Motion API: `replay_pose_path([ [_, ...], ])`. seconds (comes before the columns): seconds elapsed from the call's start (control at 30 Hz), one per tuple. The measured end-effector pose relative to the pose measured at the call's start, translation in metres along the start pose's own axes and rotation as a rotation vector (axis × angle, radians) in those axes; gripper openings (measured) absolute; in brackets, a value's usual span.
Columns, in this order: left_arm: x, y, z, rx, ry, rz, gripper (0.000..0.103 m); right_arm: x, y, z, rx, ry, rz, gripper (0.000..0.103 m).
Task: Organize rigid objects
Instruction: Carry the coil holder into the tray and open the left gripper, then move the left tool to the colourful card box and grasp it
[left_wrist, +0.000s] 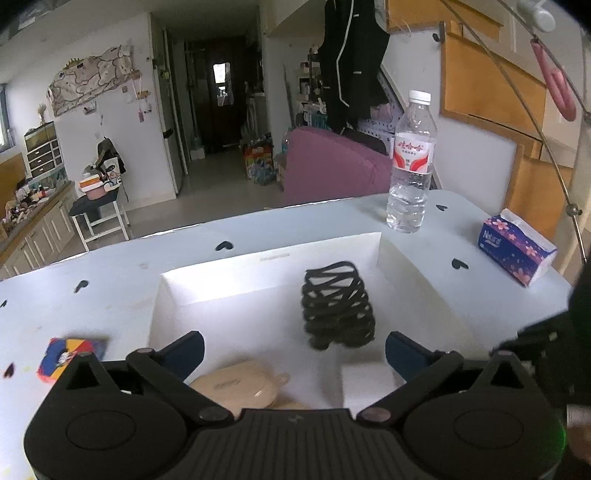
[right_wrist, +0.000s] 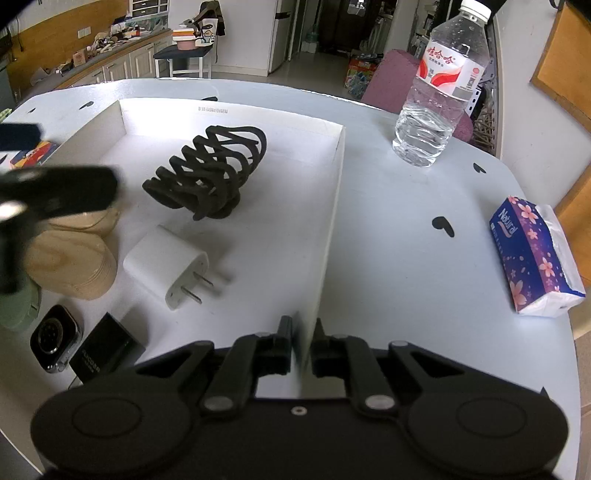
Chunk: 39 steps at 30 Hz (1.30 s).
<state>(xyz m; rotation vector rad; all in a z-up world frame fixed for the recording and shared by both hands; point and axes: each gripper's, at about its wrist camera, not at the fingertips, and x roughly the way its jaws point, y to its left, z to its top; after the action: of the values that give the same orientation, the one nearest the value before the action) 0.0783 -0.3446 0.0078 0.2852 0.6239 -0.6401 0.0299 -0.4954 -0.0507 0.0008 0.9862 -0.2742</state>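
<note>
A white shallow box (right_wrist: 334, 206) sits on the table. In it lie a black hair claw clip (right_wrist: 208, 171), a white plug charger (right_wrist: 166, 264), beige round cases (right_wrist: 72, 262), a smartwatch (right_wrist: 55, 338) and a small black box (right_wrist: 105, 349). My right gripper (right_wrist: 301, 349) is shut on the box's right wall near its front corner. My left gripper (left_wrist: 295, 349) is open and empty above the box, just in front of the clip (left_wrist: 338, 304); it shows blurred at the left of the right wrist view (right_wrist: 59, 190).
A water bottle (left_wrist: 410, 162) stands behind the box on the right. A tissue pack (left_wrist: 517, 249) lies near the table's right edge. A colourful small block (left_wrist: 68, 356) lies left of the box. A purple chair (left_wrist: 332, 166) stands beyond the far edge.
</note>
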Motion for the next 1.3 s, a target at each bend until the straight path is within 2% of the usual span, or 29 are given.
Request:
replay_pose_path([
  [0.4,-0.044,0.048,-0.034,-0.001,-0.009,0.056,0.103,0.0,0.0,0.0,0.0,0.0,0.0,0.011],
  [0.77,-0.059,0.101,-0.055,-0.077,-0.04,0.105,0.103,0.0,0.0,0.0,-0.002,0.0,-0.002,0.012],
  [1.03,-0.041,0.169,-0.075,-0.178,-0.066,0.186,0.103,0.0,0.0,0.0,-0.002,0.0,-0.002,0.012],
  [1.1,-0.03,0.184,-0.08,-0.201,-0.065,0.179,0.103,0.0,0.0,0.0,-0.003,0.0,-0.003,0.012],
  [1.2,-0.007,0.201,-0.084,-0.198,-0.061,0.196,0.103,-0.001,0.0,0.0,-0.004,0.0,-0.004,0.012],
  [1.3,0.012,0.212,-0.085,-0.149,-0.073,0.196,0.103,-0.001,0.0,0.0,-0.005,0.0,-0.004,0.012],
])
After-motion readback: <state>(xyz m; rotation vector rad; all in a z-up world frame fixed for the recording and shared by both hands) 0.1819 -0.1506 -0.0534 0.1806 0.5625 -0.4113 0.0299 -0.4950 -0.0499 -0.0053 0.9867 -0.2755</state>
